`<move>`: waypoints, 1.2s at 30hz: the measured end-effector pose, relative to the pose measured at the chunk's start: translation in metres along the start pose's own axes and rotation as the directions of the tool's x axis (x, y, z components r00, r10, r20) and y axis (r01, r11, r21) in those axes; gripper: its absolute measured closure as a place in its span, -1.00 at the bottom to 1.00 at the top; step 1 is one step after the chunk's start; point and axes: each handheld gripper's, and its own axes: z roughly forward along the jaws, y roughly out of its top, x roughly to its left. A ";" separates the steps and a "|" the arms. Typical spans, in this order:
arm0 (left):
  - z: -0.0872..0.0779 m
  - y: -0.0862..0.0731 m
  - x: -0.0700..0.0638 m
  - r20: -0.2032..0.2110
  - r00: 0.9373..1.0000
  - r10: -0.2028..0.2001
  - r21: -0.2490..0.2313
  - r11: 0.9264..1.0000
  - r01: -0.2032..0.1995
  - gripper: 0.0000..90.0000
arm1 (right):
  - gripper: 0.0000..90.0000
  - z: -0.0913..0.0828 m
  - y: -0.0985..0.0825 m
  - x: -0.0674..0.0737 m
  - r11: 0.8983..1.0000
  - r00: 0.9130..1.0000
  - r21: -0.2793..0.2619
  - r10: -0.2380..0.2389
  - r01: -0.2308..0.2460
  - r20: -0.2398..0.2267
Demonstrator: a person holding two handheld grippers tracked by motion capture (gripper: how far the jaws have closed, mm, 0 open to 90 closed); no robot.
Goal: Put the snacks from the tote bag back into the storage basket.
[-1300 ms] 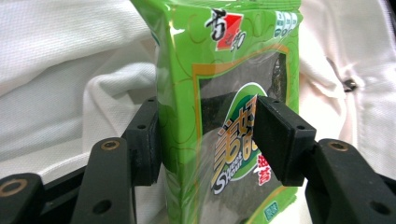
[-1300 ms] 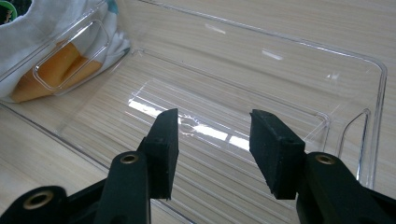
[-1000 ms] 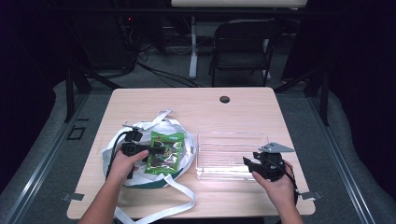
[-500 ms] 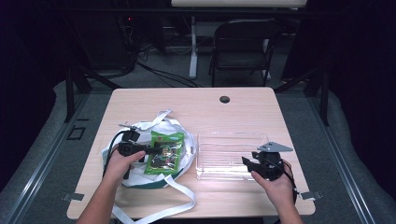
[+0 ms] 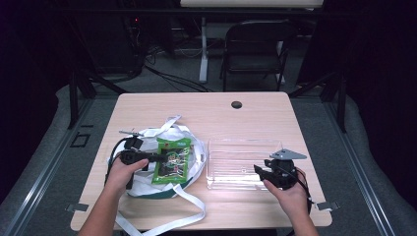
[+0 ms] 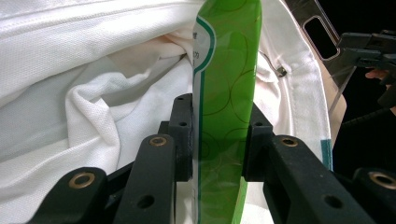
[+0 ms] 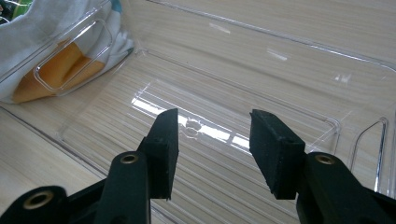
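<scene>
Right gripper (image 5: 259, 171) rests at the near right edge of the clear plastic tray (image 5: 231, 147), jaws apart with nothing between them; the right gripper view shows the tray floor beyond the pads. Left gripper (image 5: 158, 158) lies level at near left, and its jaws have just been closing, now clamped on the edge of the green snack packet (image 5: 172, 161). The packet lies on the white cloth bag (image 5: 194, 162), just left of the tray. Farther off, the wooden table (image 5: 206, 108) carries a dark round grommet (image 5: 236, 104).
</scene>
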 end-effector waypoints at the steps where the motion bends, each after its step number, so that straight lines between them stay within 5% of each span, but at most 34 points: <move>1: 0.000 0.000 0.000 0.004 1.000 0.004 0.003 1.000 -0.004 0.59 | 0.16 0.000 0.000 0.000 1.000 1.000 0.000 -0.001 0.001 0.000; 23: -0.014 0.000 -0.001 -0.029 0.999 0.031 -0.059 0.998 -0.033 0.59 | 0.16 0.003 0.001 0.000 1.000 1.000 -0.005 -0.006 0.006 -0.002; 36: -0.023 0.002 -0.007 -0.084 0.993 0.088 -0.144 0.985 -0.100 0.60 | 0.16 0.003 0.001 0.001 1.000 1.000 -0.009 -0.011 0.011 -0.004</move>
